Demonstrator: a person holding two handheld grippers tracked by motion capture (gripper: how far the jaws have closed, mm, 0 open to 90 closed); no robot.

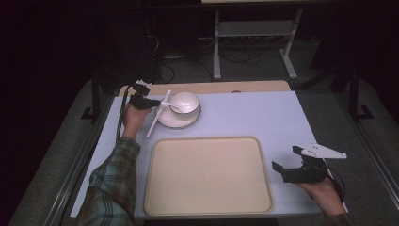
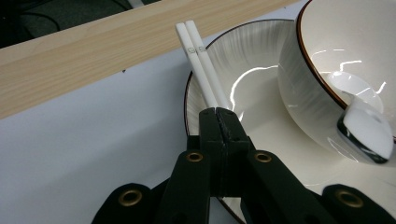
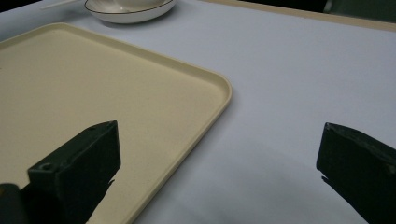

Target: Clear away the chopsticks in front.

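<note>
Chopsticks (image 2: pixel 201 70) are the step in hand: the left tongs (image 2: pixel 219 116) pinch the pair where it leans on the plate (image 2: pixel 252 51) rim beside the bowl (image 2: pixel 317 79), at the table's (image 1: pixel 244 113) far left. Next, I judge, lift clear of that rim and carry toward the empty tray (image 1: pixel 207 174), which has open room. Right tongs (image 1: pixel 289 162) wait spread by the tray's right edge.

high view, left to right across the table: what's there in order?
left gripper shut on the chopsticks → bowl on its plate → tray → right gripper, jaws open.
</note>
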